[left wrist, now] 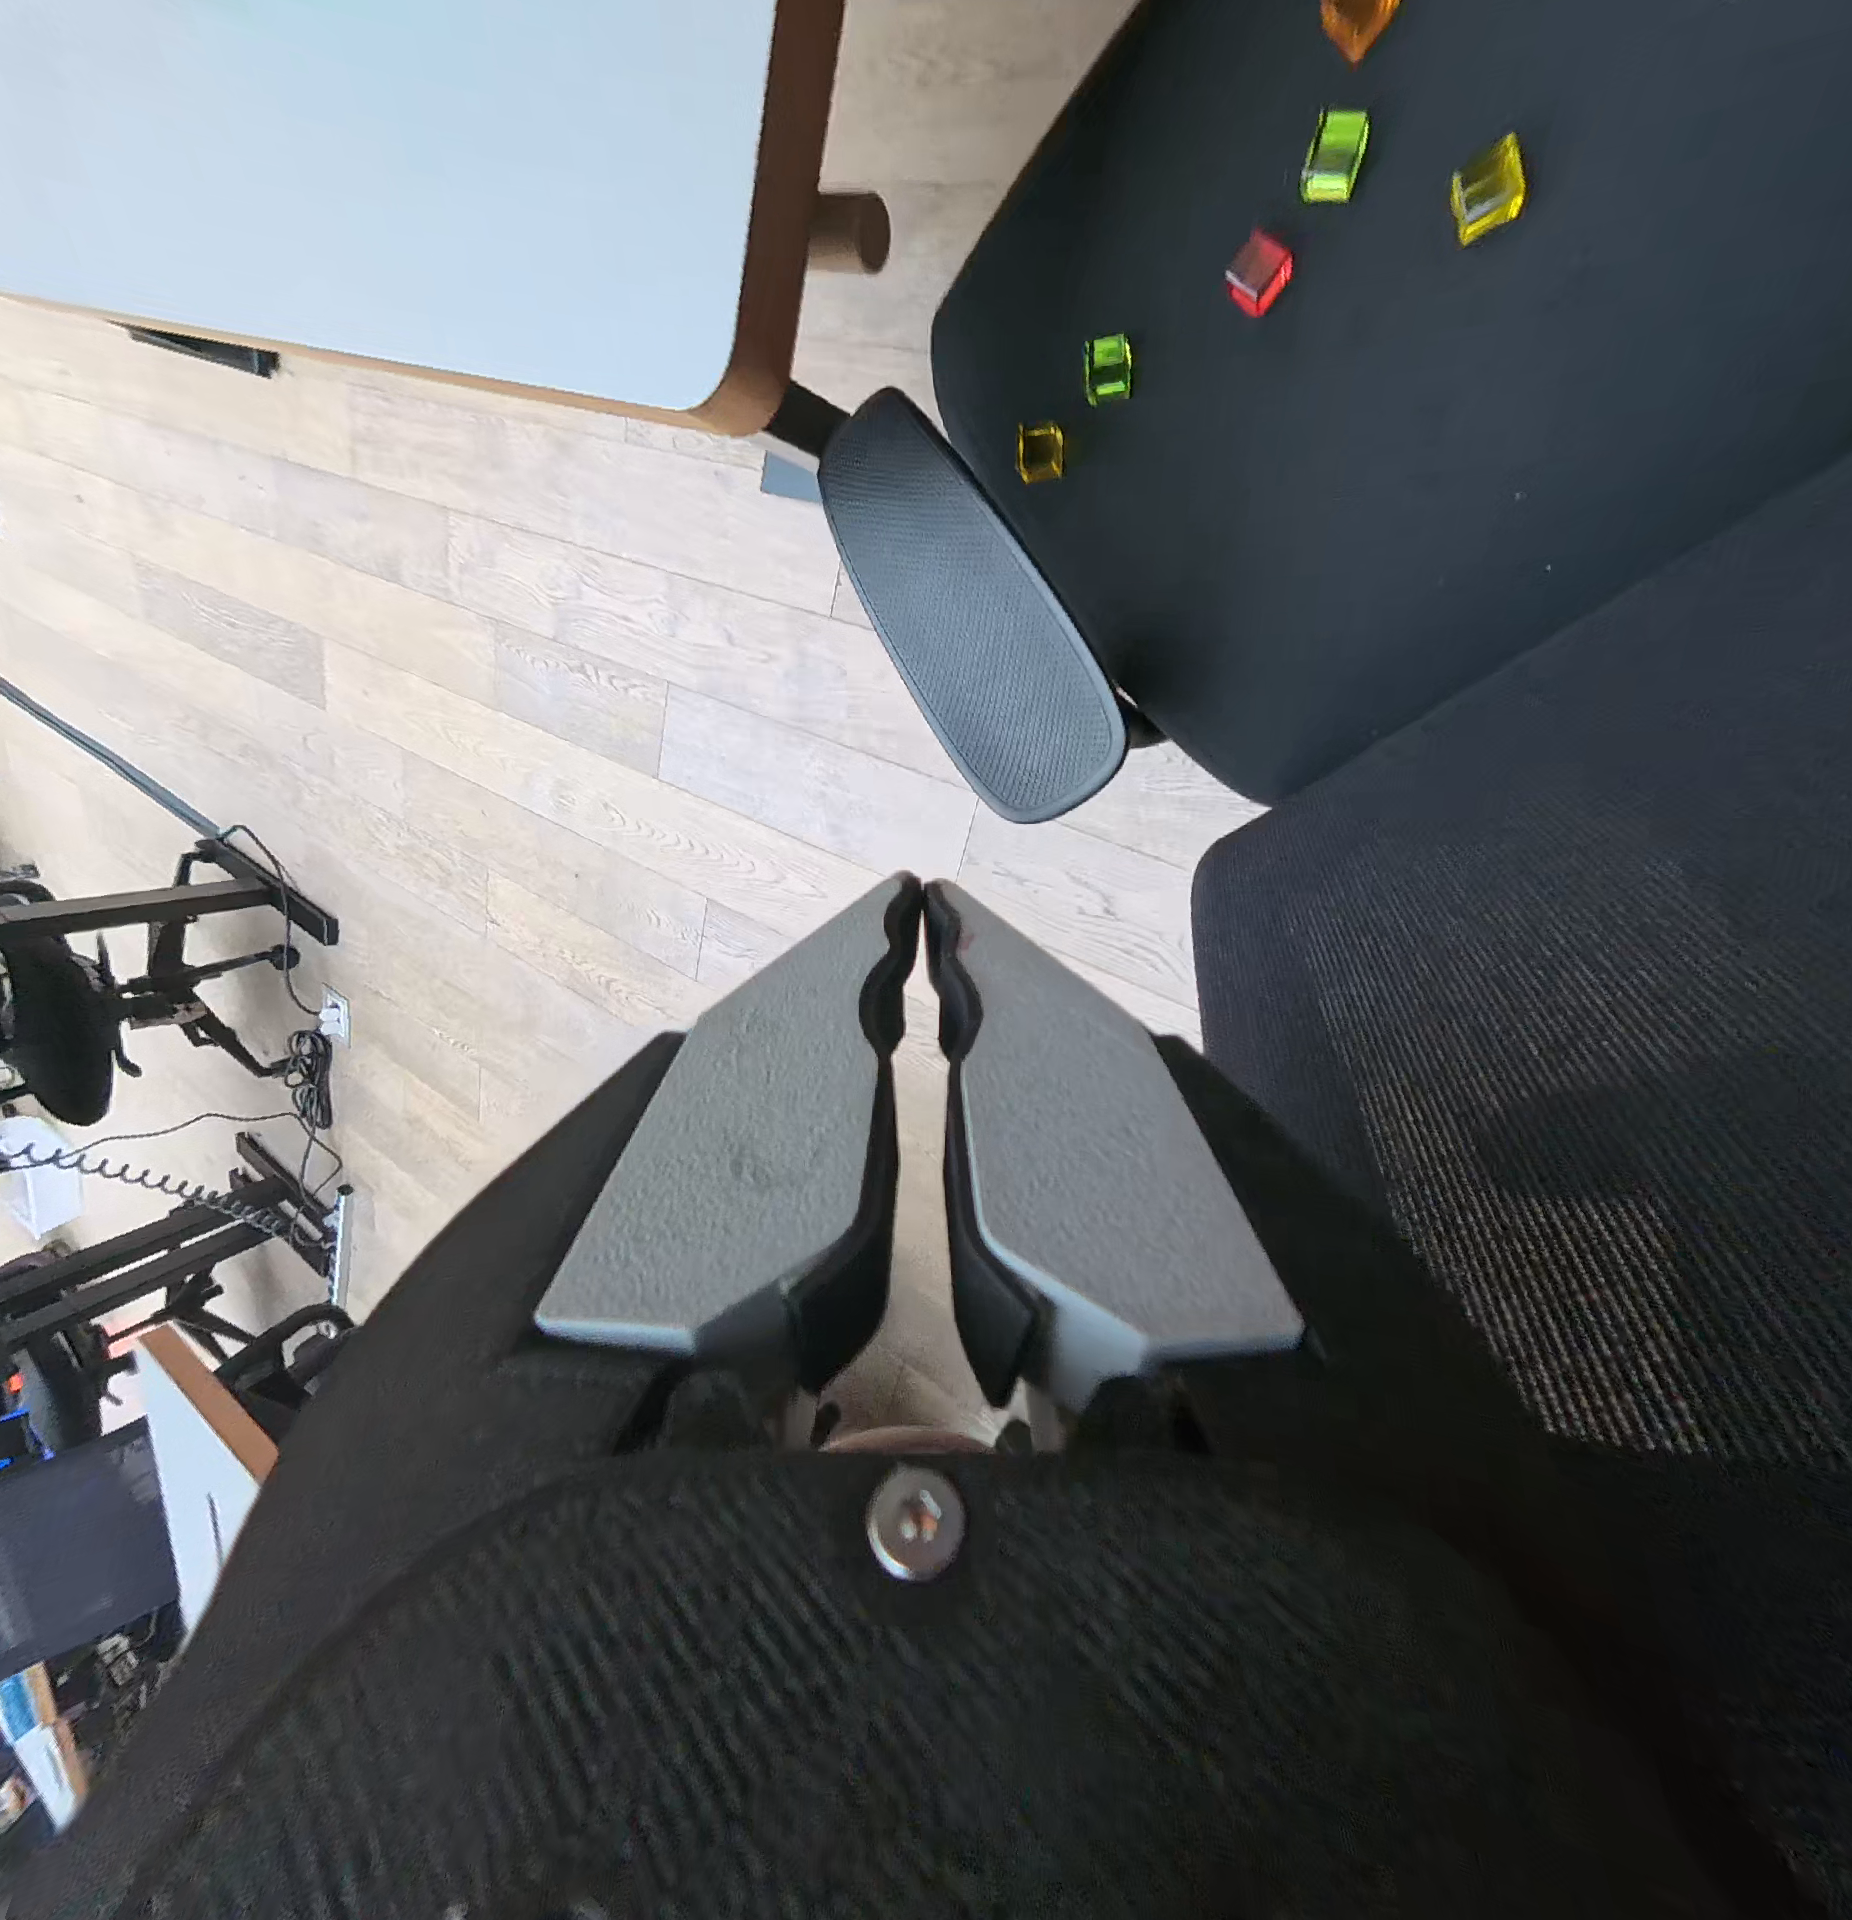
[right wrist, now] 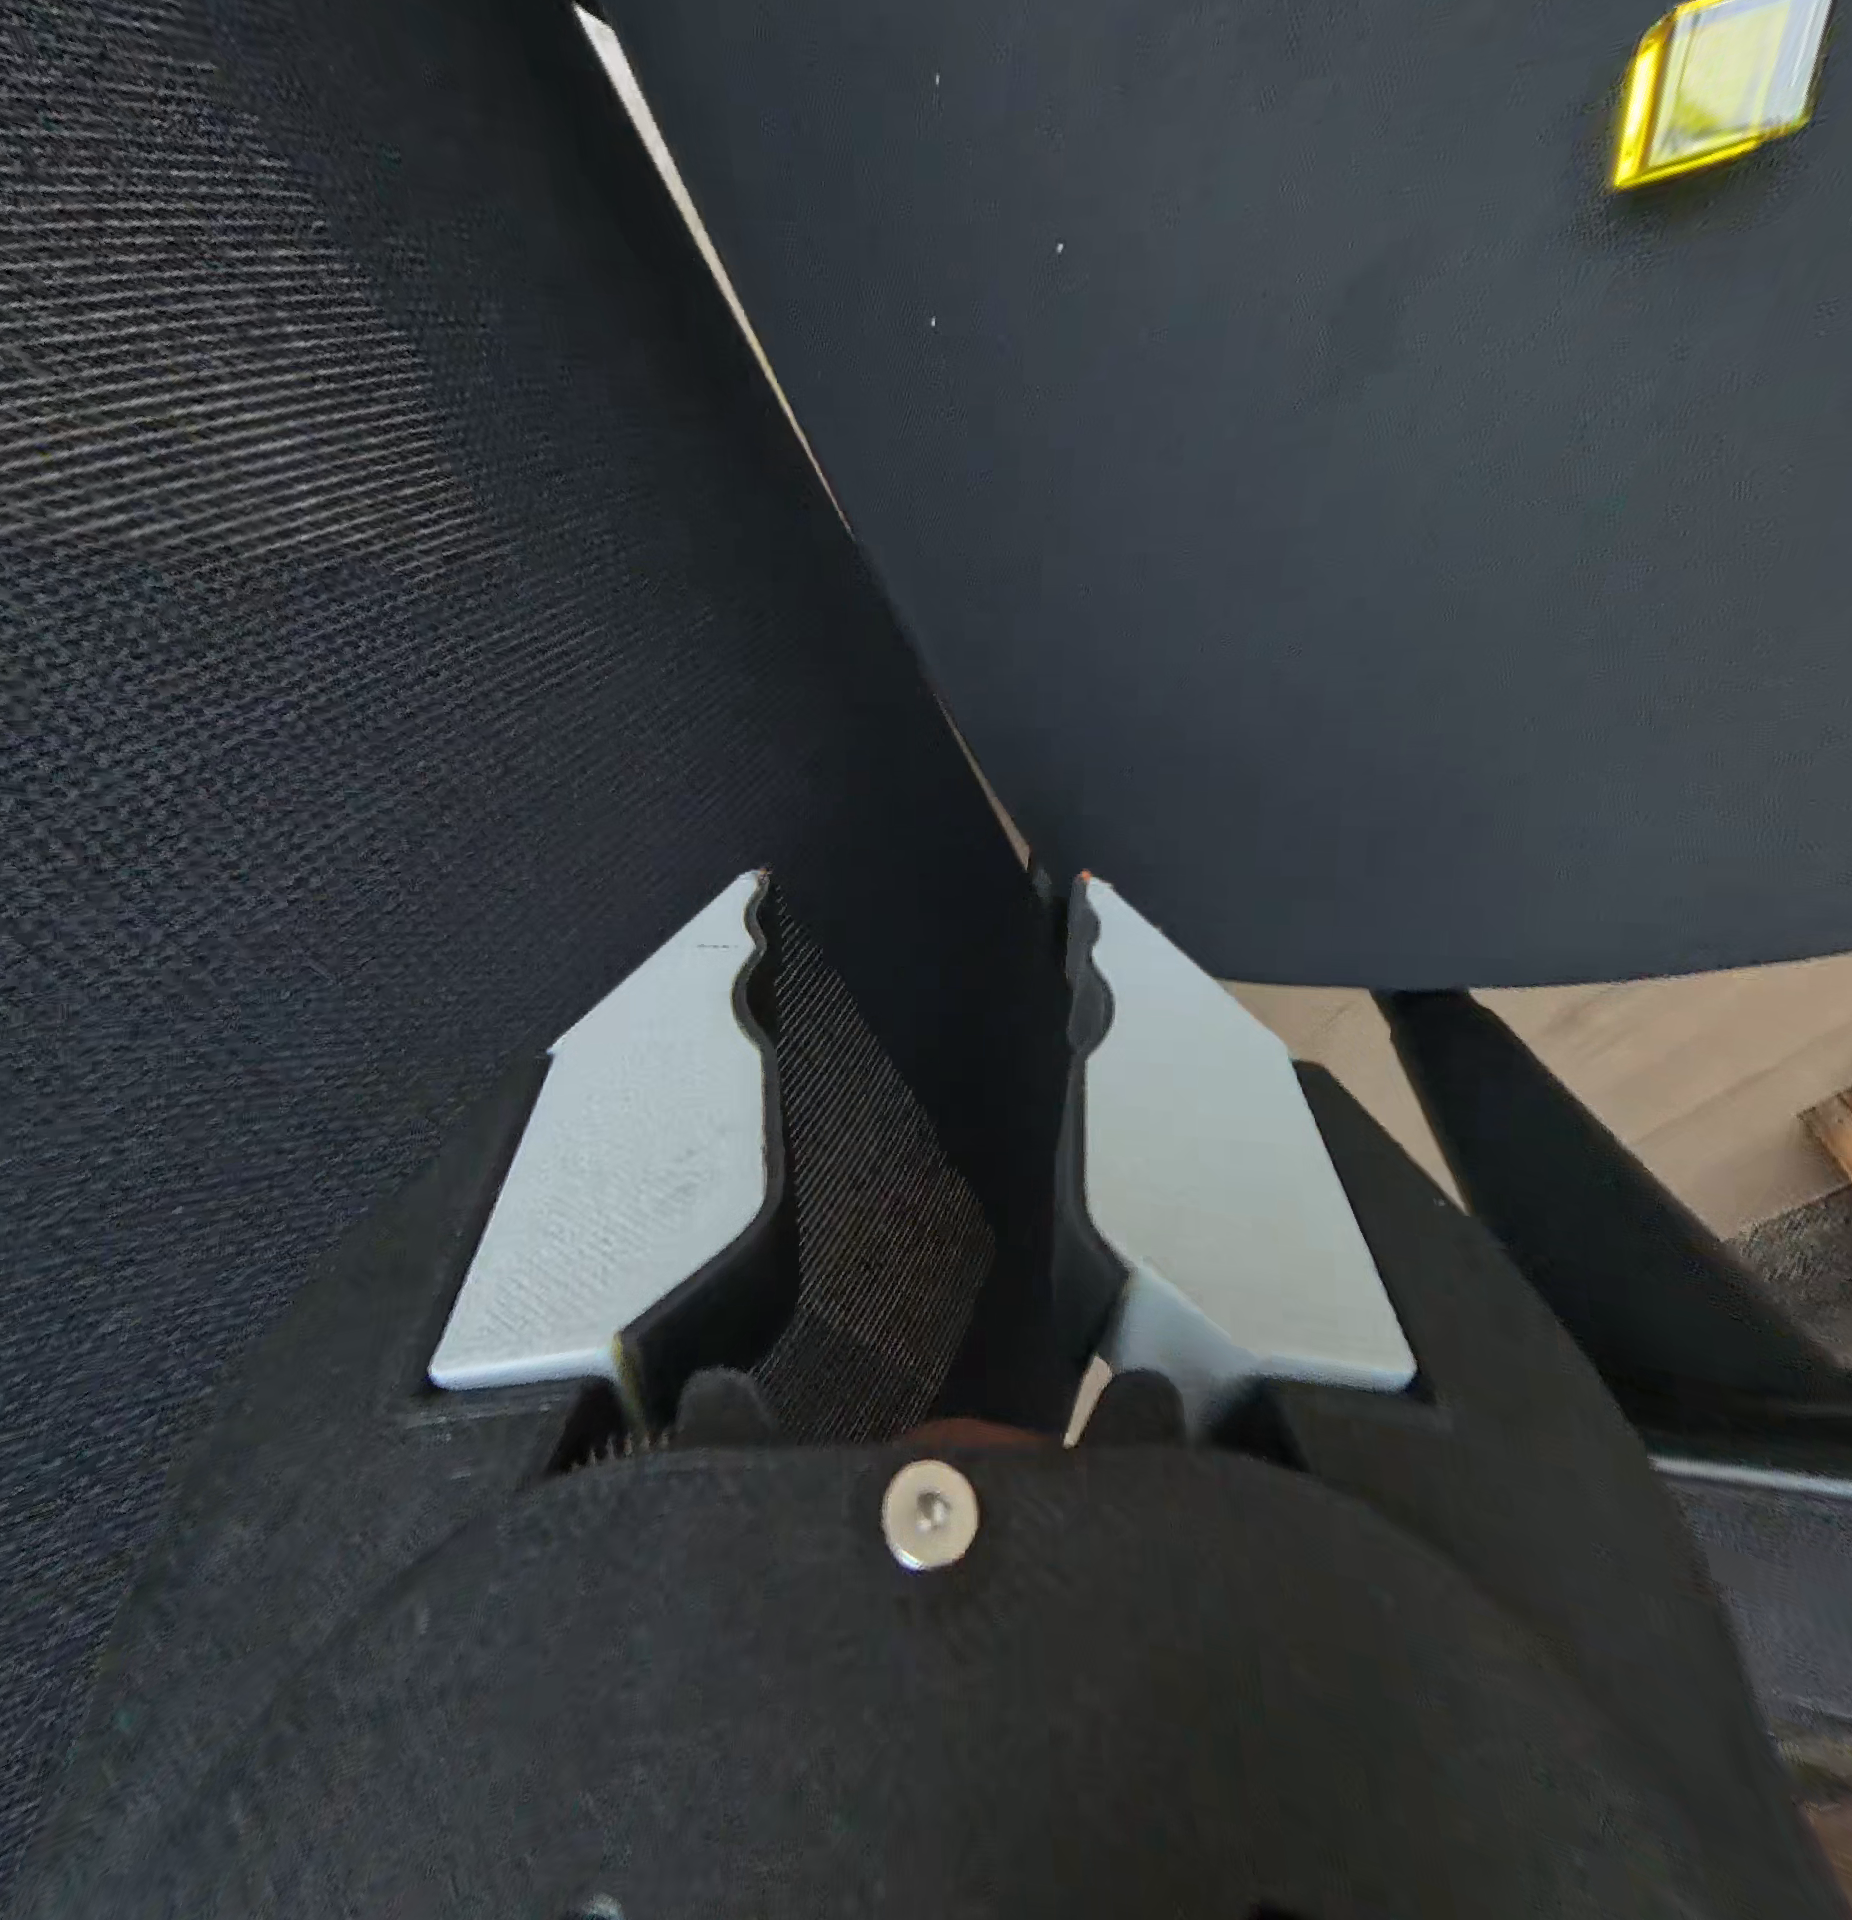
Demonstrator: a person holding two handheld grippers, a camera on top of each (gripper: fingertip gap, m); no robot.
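My left gripper (left wrist: 922, 896) had its jaws together, holding nothing, over the floor (left wrist: 486, 665). My right gripper (right wrist: 917, 883) had jaws apart beside the chair seat (right wrist: 1369, 520); yellow block (right wrist: 1722, 88) at one o'clock.

Both grippers have grey wedge-shaped jaws with wavy black pads, black textured bodies and one silver screw (left wrist: 914, 1524).

Black fabric chair seat (left wrist: 1524, 436) bearing translucent cubes: orange (left wrist: 1356, 23), two green (left wrist: 1335, 156) (left wrist: 1107, 369), two yellow (left wrist: 1488, 189) (left wrist: 1039, 453), one red (left wrist: 1260, 272). Chair backrest (left wrist: 1576, 1091): black mesh with a fine ribbed weave. Armrest (left wrist: 969, 613): dark grey, dotted texture. Floor (left wrist: 548, 665): pale grey wood-grain planks. Table (left wrist: 382, 177): white top, brown edge. Left gripper (left wrist: 922, 899) and right gripper (right wrist: 917, 883): grey fingers, black pads.
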